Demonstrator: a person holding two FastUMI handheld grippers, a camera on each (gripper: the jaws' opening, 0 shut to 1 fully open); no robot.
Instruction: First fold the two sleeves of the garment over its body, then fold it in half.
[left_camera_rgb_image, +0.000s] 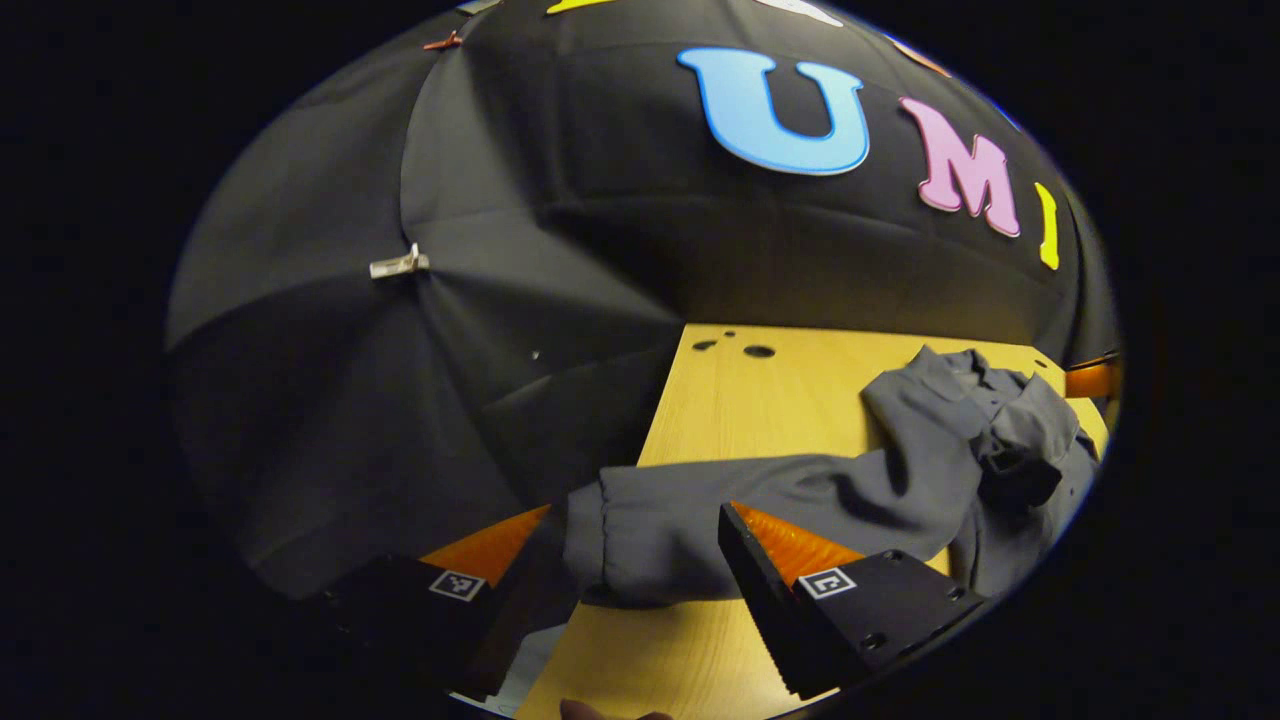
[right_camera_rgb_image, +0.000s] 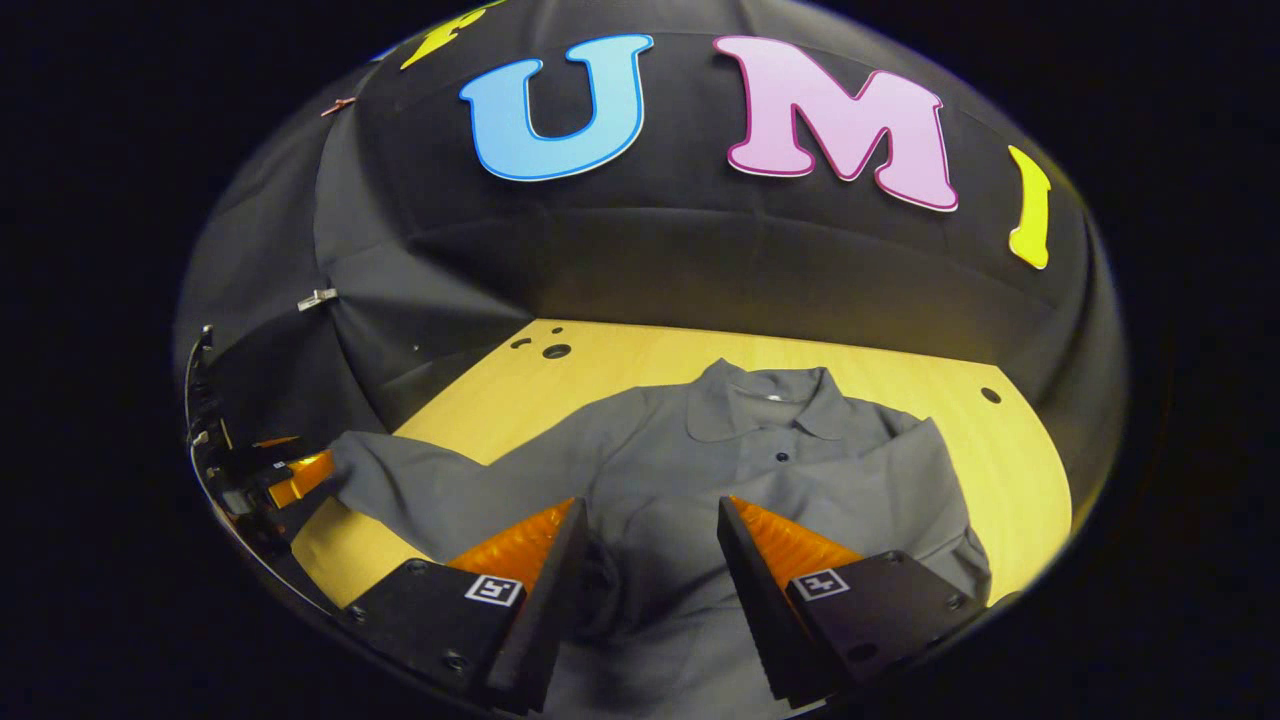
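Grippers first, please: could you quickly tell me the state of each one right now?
Left hand-held gripper: open, its fingers on either side of the shirt's sleeve cuff, not pinching.
Right hand-held gripper: open above the shirt, holding nothing.

A garment (right_camera_rgb_image: 700, 470) lay flat on a table (right_camera_rgb_image: 1010, 440), collar (right_camera_rgb_image: 765, 405) toward the booth wall (right_camera_rgb_image: 700, 270) behind. One sleeve (right_camera_rgb_image: 420, 485) stretched out to the left, its cuff (left_camera_rgb_image: 610, 535) between the left gripper (left_camera_rgb_image: 640, 550) fingers at the table's edge. The right gripper (right_camera_rgb_image: 645, 550) hovered over the garment's body, fingers spread apart.
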